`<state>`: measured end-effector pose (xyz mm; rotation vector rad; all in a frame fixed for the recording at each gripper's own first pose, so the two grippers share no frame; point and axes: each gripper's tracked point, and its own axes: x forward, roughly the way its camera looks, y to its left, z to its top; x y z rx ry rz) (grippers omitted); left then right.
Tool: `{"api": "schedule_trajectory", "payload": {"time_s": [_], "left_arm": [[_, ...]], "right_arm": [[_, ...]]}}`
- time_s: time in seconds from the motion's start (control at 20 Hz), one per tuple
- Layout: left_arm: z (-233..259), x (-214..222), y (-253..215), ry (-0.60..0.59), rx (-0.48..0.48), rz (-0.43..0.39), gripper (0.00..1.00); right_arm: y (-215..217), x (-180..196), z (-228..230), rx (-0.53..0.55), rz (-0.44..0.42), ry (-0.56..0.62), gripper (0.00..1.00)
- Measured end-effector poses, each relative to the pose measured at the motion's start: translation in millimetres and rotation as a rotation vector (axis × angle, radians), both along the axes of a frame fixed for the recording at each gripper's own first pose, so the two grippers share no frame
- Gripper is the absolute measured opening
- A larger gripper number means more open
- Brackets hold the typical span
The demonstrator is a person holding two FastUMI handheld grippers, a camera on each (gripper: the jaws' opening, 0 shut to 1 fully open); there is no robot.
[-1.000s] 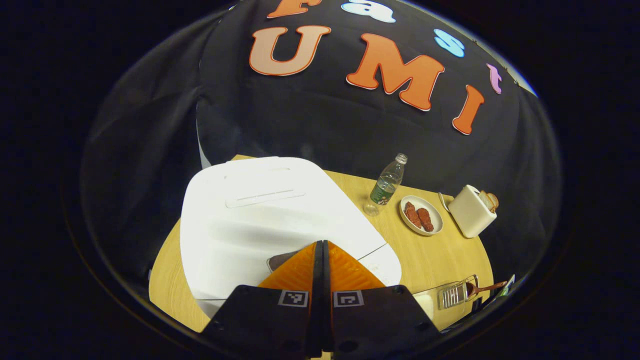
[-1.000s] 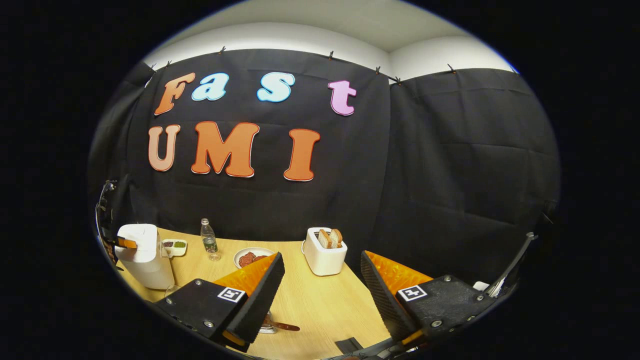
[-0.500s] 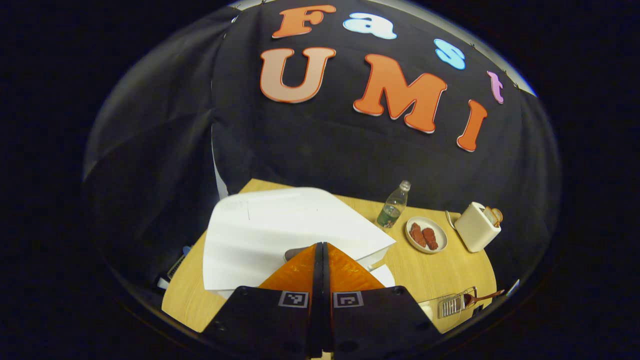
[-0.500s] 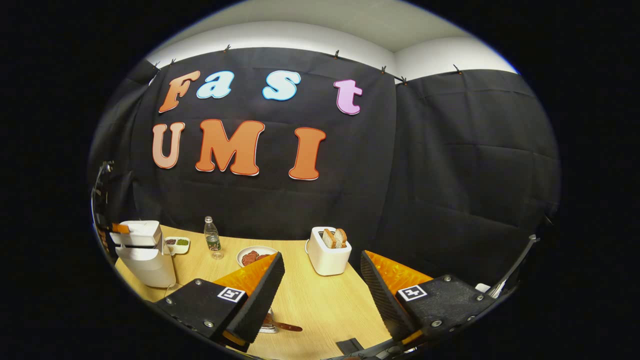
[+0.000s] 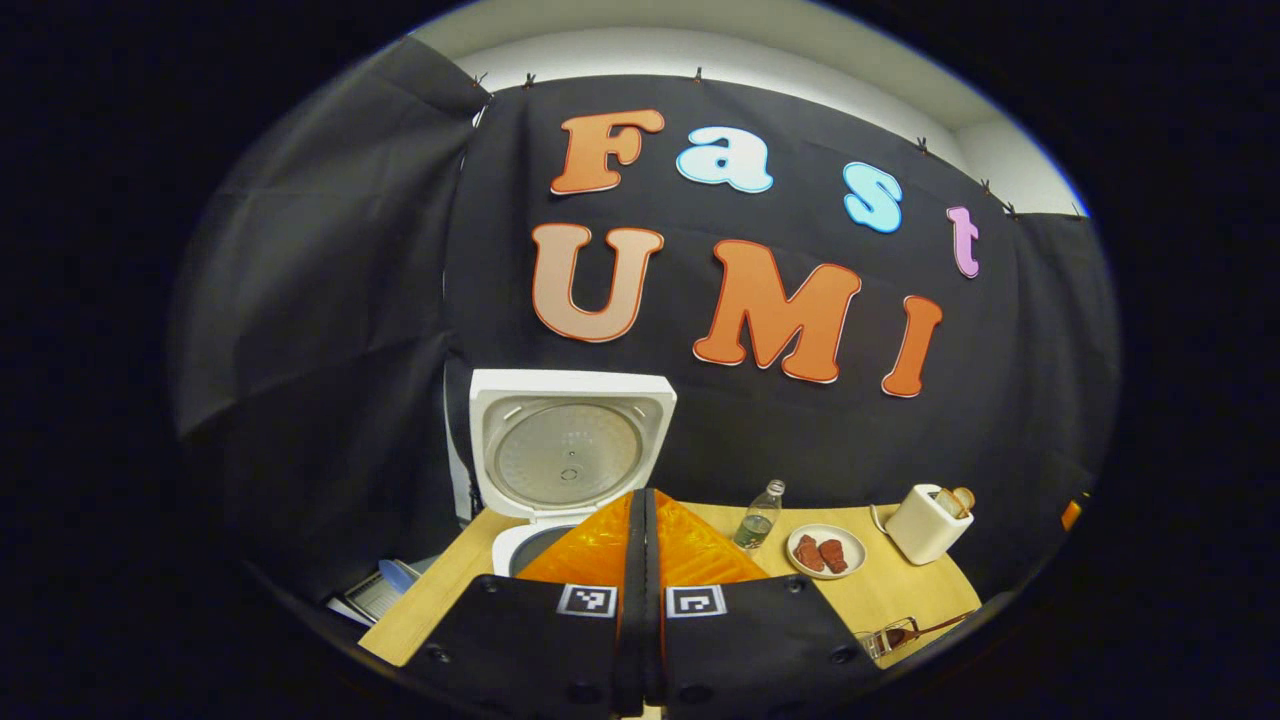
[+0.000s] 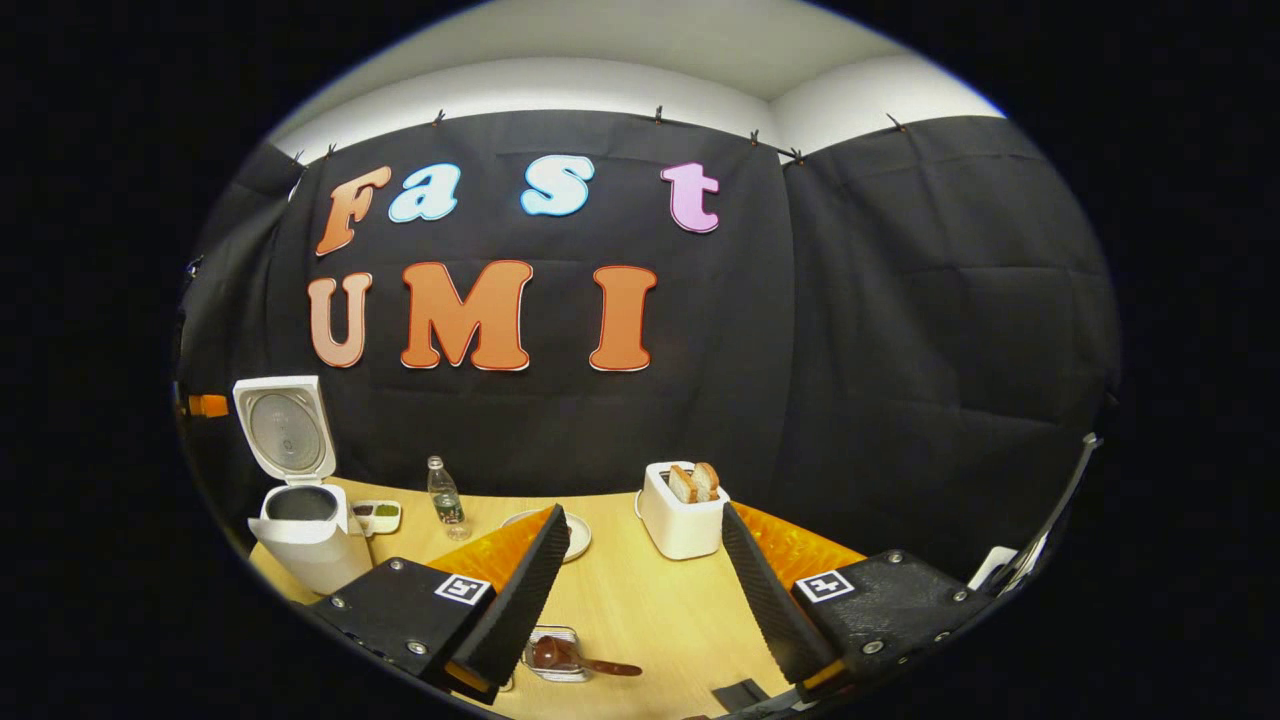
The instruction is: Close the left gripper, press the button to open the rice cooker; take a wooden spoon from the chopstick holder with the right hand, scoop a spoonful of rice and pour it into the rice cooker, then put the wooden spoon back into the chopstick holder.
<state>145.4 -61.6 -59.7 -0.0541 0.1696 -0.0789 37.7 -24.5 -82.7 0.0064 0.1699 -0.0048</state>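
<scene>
The white rice cooker [image 5: 515, 548] stands open at the table's left end, its lid [image 5: 570, 445] upright and the round inner plate facing me. My left gripper [image 5: 640, 497] is shut with nothing between its orange fingers, raised just in front of the cooker's rim. In the right gripper view the rice cooker [image 6: 300, 540] sits far left with its pot mouth dark. My right gripper [image 6: 642, 515] is open and empty above the table. Below it lies the clear chopstick holder [image 6: 555, 655] with the wooden spoon [image 6: 600, 666] in it, handle pointing right.
A white toaster [image 6: 680, 515] with bread slices, a plate [image 5: 825, 552] of reddish meat, a water bottle [image 6: 445, 498] and a small divided dish [image 6: 378, 515] stand along the back of the wooden table [image 6: 650, 610]. Black cloth walls close in behind.
The rice cooker's lid has swung from shut to fully upright. My left gripper has lifted off the cooker's front and tilted up. The right gripper has barely shifted.
</scene>
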Motion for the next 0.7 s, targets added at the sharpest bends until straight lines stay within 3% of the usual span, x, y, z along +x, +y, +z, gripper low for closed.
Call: {"api": "schedule_trajectory", "payload": {"time_s": [0.3,0.5,0.55,0.7], "left_arm": [[8,-31,45,-0.029,0.027,0.13,0.05],[17,-52,70,-0.057,0.038,0.159,0.3],[20,-57,75,-0.069,0.037,0.159,0.3],[28,-72,91,-0.098,0.04,0.174,0.67]], "right_arm": [[3,-6,-54,0.157,-0.02,0.016,0.95],[8,-17,-101,0.167,-0.047,0.087,0.94],[8,-21,-111,0.164,-0.054,0.102,0.95],[12,-32,-139,0.179,-0.077,0.142,0.95]]}}
